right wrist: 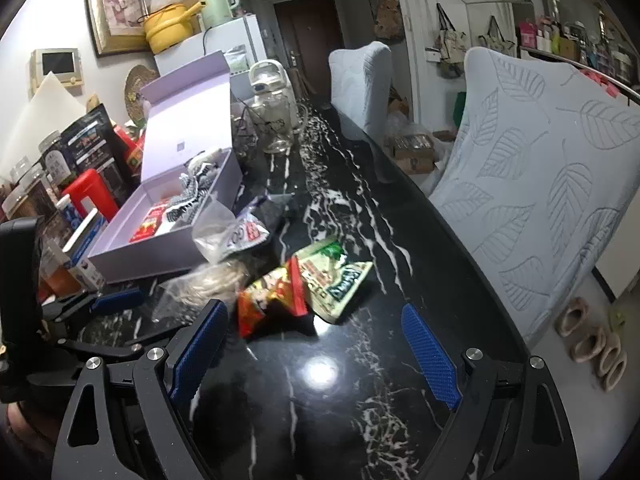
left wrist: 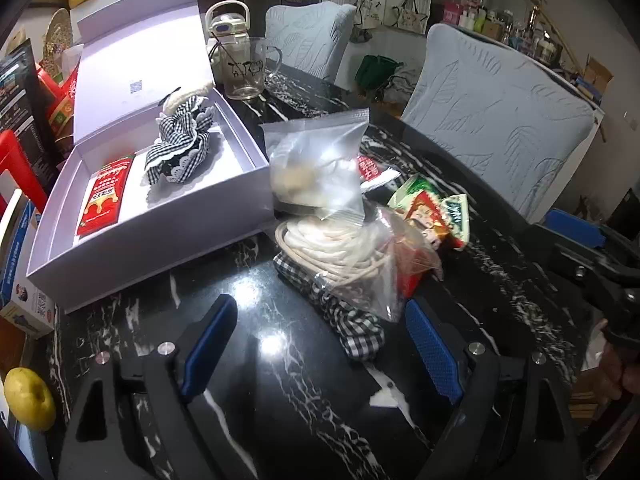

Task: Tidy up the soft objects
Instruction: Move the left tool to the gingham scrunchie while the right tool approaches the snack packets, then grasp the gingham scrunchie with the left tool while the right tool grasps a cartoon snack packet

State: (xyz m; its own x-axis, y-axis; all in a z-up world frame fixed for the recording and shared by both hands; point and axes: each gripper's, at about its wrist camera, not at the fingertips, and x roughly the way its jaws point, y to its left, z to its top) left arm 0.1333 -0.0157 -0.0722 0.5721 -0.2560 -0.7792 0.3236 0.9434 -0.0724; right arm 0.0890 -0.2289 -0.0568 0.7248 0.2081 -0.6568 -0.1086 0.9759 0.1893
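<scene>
On the black marble table [left wrist: 256, 280] stands an open white box [left wrist: 160, 216] holding a black-and-white gingham scrunchie [left wrist: 180, 148] and a red packet [left wrist: 106, 196]. Right of it lie two clear zip bags, one with cream pieces [left wrist: 316, 164], one with a white ruffled item [left wrist: 344, 256], over a gingham cloth [left wrist: 356, 328]. My left gripper [left wrist: 322, 346] hangs open just before that cloth, touching nothing. My right gripper [right wrist: 316, 344] is open above bare table, with a red snack packet [right wrist: 272, 296] and a green one [right wrist: 336, 280] just ahead of its fingers.
A glass mug [left wrist: 244, 68] and a water bottle [left wrist: 228, 24] stand behind the box. Two chairs with pale leaf-pattern covers [right wrist: 540, 184] line the table's right edge. A yellow fruit [left wrist: 28, 398] and stacked packages sit at the left. Slippers [right wrist: 592, 340] lie on the floor.
</scene>
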